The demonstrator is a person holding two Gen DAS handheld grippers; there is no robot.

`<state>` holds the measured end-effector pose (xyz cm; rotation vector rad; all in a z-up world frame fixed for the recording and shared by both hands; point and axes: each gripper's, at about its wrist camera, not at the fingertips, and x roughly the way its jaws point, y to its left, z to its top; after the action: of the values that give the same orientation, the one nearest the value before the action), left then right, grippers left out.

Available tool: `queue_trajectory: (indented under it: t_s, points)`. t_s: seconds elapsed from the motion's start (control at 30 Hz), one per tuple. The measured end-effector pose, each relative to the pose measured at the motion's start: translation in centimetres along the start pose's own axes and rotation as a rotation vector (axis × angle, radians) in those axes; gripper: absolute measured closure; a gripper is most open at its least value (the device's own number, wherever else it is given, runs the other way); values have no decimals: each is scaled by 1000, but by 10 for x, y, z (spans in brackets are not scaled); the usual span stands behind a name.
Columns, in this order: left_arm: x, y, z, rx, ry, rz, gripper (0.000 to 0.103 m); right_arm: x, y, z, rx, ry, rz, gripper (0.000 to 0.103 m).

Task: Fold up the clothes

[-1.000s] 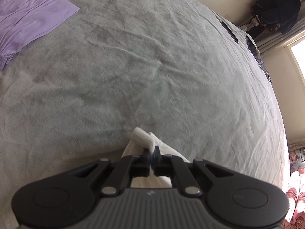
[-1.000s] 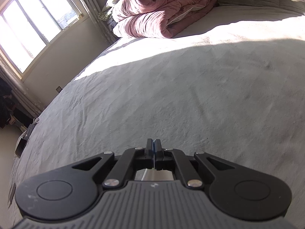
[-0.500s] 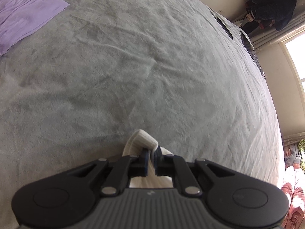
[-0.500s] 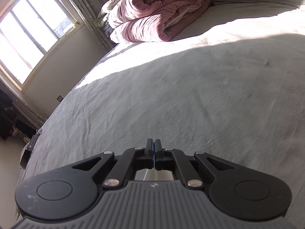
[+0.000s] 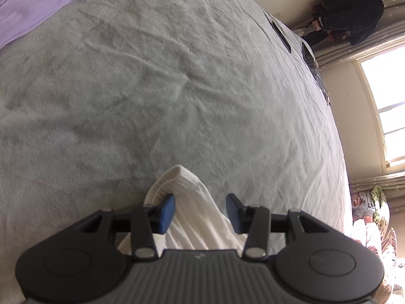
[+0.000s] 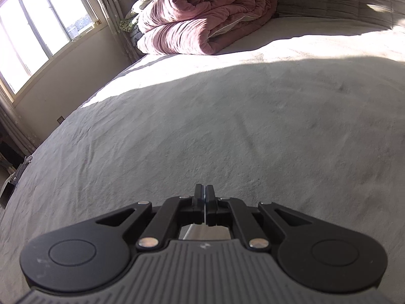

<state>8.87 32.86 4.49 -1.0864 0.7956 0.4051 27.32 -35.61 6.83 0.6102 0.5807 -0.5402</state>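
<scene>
each camera sits on its gripper, looking forward and steeply down along the fingers, close above the grey bedspread [image 5: 177, 88]. the left view faces a purple garment [image 5: 27, 12] and a corner; the right faces a pink quilt [image 6: 202, 17]. both share the bedspread and a window [image 6: 38, 33].

White ribbed knit garment [image 5: 195, 215] lies bunched on the grey bedspread [image 5: 177, 88], rising in a folded hump between the parted jaws of the left gripper [image 5: 200, 211], its rolled ribbed edge just past the left pad. Lilac garment [image 5: 27, 7] lies flat, well apart, far ahead and to the left of those tongs.
</scene>
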Motion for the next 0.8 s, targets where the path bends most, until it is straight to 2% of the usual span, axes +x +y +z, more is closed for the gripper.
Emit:
queue_trajectory:
  t_s: [0.07, 0.2, 0.3, 0.4, 0.47, 0.53, 0.57, 0.67, 0.77, 0.8]
  points:
    - [-7, 4, 2, -13, -11, -9, 49, -4, 0, 0, -28, -3, -12, 91]
    - [-15, 11, 6, -20, -30, -18, 49, -14, 0, -2, -98, -22, -25, 90]
    - [-13, 7, 5, 13, -18, -23, 49, -23, 1, -10, -176, -22, -19, 90]
    - [-12, 0, 2, 66, -14, -29, 48, -37, 19, -26, -349, -45, 31, 90]
    - [-12, -3, 1, 108, -22, -11, 46, -52, 44, -44, -530, -71, 128, 90]
    - [-12, -4, -1, 148, -30, 12, 44, -75, 71, -75, -761, -78, 271, 90]
    - [-10, -4, -2, 173, -26, 23, 41, -86, 83, -93, -879, -72, 342, 90]
    - [-6, -8, -6, 248, -3, 46, 40, -121, 111, -157, -1221, -30, 564, 89]
    - [-4, -10, -11, 303, -6, 71, 40, -145, 129, -216, -1439, 35, 709, 88]
    - [-4, -10, -13, 321, -15, 85, 42, -151, 135, -233, -1492, 50, 742, 84]
